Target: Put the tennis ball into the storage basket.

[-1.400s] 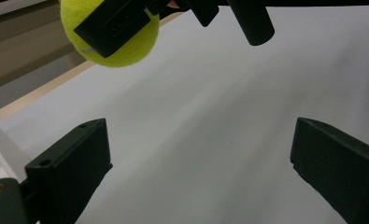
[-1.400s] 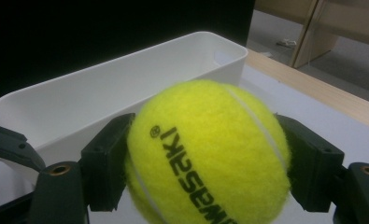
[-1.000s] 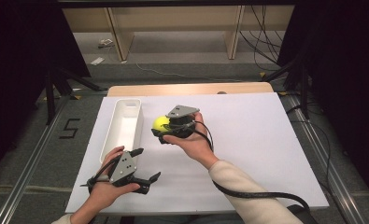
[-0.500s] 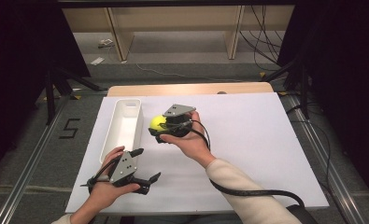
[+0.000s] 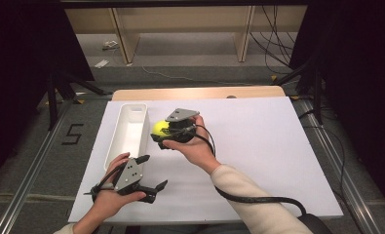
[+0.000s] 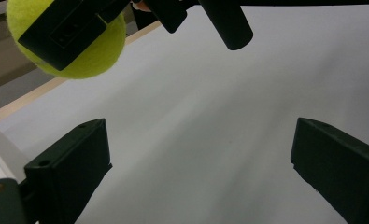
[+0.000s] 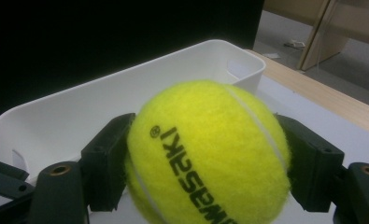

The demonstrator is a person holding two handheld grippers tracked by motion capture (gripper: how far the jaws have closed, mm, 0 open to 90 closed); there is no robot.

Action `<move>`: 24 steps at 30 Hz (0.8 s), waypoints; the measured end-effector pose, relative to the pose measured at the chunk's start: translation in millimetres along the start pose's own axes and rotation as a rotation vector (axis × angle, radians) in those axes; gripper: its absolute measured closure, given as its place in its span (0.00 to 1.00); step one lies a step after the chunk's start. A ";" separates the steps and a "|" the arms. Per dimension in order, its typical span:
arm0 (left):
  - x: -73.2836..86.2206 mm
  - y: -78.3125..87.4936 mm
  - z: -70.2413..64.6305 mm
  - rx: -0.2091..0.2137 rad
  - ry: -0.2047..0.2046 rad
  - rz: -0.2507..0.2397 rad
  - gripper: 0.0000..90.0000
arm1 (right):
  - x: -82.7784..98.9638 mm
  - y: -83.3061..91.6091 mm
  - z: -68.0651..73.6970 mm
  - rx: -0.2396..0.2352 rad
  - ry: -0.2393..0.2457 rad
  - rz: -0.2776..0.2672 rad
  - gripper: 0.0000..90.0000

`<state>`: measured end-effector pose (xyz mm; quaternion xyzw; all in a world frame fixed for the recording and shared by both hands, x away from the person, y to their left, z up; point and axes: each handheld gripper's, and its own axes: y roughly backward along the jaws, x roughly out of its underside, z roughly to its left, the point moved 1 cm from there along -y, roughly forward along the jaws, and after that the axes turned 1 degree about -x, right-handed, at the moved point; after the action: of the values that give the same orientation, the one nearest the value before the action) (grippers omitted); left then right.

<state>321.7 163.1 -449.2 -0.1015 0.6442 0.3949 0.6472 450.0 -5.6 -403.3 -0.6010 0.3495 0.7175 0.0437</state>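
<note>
At frame centre, the right gripper [image 5: 164,134] clamps a tennis ball [image 5: 160,128] just beside the white bin [image 5: 126,134], seemingly not yet dropped in; the left gripper [image 5: 148,171], lower left, gapes empty.

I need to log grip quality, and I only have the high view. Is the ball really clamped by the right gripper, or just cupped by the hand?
Observer: Clamped. In the right gripper view the tennis ball sits squeezed between both black jaws of the right gripper.
Operator: Any marking on it?
Observer: Black lettering runs across its face, upside down to that camera.
Operator: What lies just past the ball?
Observer: The white tray, its inside bare where the right gripper view shows it.
Operator: And the left gripper?
Observer: The left gripper has its jaws wide apart over bare white tabletop, holding nothing.
</note>
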 end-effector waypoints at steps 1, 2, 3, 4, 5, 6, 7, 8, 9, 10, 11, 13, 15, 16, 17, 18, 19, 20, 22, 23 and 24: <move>-0.1 0.0 -0.2 0.001 -0.001 0.001 0.05 | -0.1 -0.3 0.1 0.001 -0.001 0.001 0.30; -0.2 -0.1 -0.3 0.001 -0.002 0.000 0.05 | -0.5 -0.6 -0.1 0.001 0.001 -0.001 0.30; -0.1 -0.1 -0.6 0.002 0.002 0.001 0.05 | -0.8 -0.7 0.2 0.002 -0.002 0.000 0.30; -0.1 -0.2 -0.6 0.003 0.002 0.001 0.05 | -1.2 -1.0 0.2 0.001 0.001 -0.001 0.30; 0.0 -0.2 -0.6 0.003 0.002 0.002 0.05 | -1.6 -1.2 0.4 0.000 0.000 0.002 0.30; 0.0 -0.2 -0.5 0.003 0.002 0.002 0.04 | -2.0 -1.8 0.6 -0.001 0.000 0.000 0.30; 0.1 -0.2 -0.5 0.003 0.002 0.003 0.05 | -2.3 -2.2 0.6 -0.001 0.003 -0.001 0.30; 0.0 -0.2 -0.4 0.003 0.002 0.002 0.05 | -2.9 -2.6 1.0 0.001 -0.002 0.000 0.30; 0.0 -0.2 -0.5 0.003 0.002 0.002 0.05 | -3.1 -3.1 1.0 0.001 0.000 -0.001 0.30; 0.0 -0.2 -0.5 0.003 0.002 0.002 0.05 | -3.4 -3.8 1.0 -0.001 0.003 -0.001 0.30; 0.1 -0.2 -0.6 0.005 0.003 0.003 0.05 | -3.6 -4.2 1.2 -0.001 0.003 0.000 0.30; 0.2 -0.3 -0.6 0.005 0.002 0.004 0.05 | -3.6 -4.9 1.9 -0.002 0.000 0.001 0.30; 0.1 -0.2 -0.7 0.005 0.001 0.003 0.05 | -3.7 -5.7 2.2 -0.002 0.002 0.003 0.30; 0.0 -0.2 -0.7 0.005 0.001 0.003 0.05 | -3.8 -6.0 2.4 -0.002 0.001 0.002 0.30; 0.0 -0.2 -0.7 0.004 0.002 0.002 0.05 | -4.0 -6.1 2.4 -0.005 0.002 0.005 0.30; 0.0 -0.2 -0.7 0.005 0.001 0.002 0.04 | -4.1 -6.3 2.4 -0.004 0.003 0.006 0.30; -0.1 -0.2 -0.7 0.005 0.001 0.003 0.05 | -4.3 -6.7 2.4 -0.003 0.004 0.007 0.30; -0.2 -0.1 -0.4 0.003 -0.003 0.002 0.05 | -4.7 -7.1 2.4 -0.002 0.004 0.006 0.30; 0.0 -0.2 -0.7 0.004 0.001 0.003 0.05 | -5.7 -7.8 2.4 -0.002 0.005 0.005 0.30; 0.0 -0.2 -0.7 0.005 0.001 0.003 0.05 | -6.2 -8.1 2.6 -0.002 0.004 0.005 0.30; 0.0 -0.2 -0.7 0.005 0.001 0.004 0.05 | -6.5 -8.4 2.8 -0.003 0.003 0.004 0.30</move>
<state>321.3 162.5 -449.4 -0.0988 0.6455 0.3945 0.6465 453.4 4.5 -401.1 -0.6014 0.3500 0.7171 0.0408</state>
